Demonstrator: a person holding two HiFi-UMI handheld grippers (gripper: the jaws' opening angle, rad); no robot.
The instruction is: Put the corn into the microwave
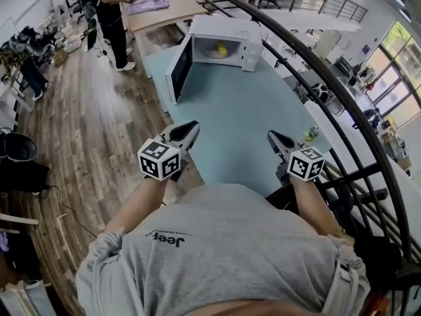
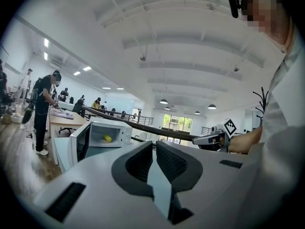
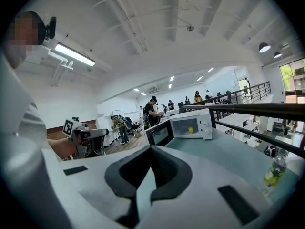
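A white microwave (image 1: 223, 26) stands at the far end of the teal table (image 1: 250, 110), its door (image 1: 179, 69) swung open to the left. The yellow corn (image 1: 222, 49) lies inside the chamber; it also shows in the left gripper view as corn (image 2: 107, 138) and in the right gripper view as corn (image 3: 191, 129). My left gripper (image 1: 189, 130) hangs near the table's near left edge, shut and empty. My right gripper (image 1: 272, 137) is at the near right, shut with nothing in it. Both point toward the microwave from well short of it.
A small bottle (image 1: 309, 134) stands on the table's right edge beside the right gripper. A dark curved railing (image 1: 329, 78) runs along the right side. A person (image 1: 112, 18) stands at a wooden table behind the microwave. Wood floor lies to the left.
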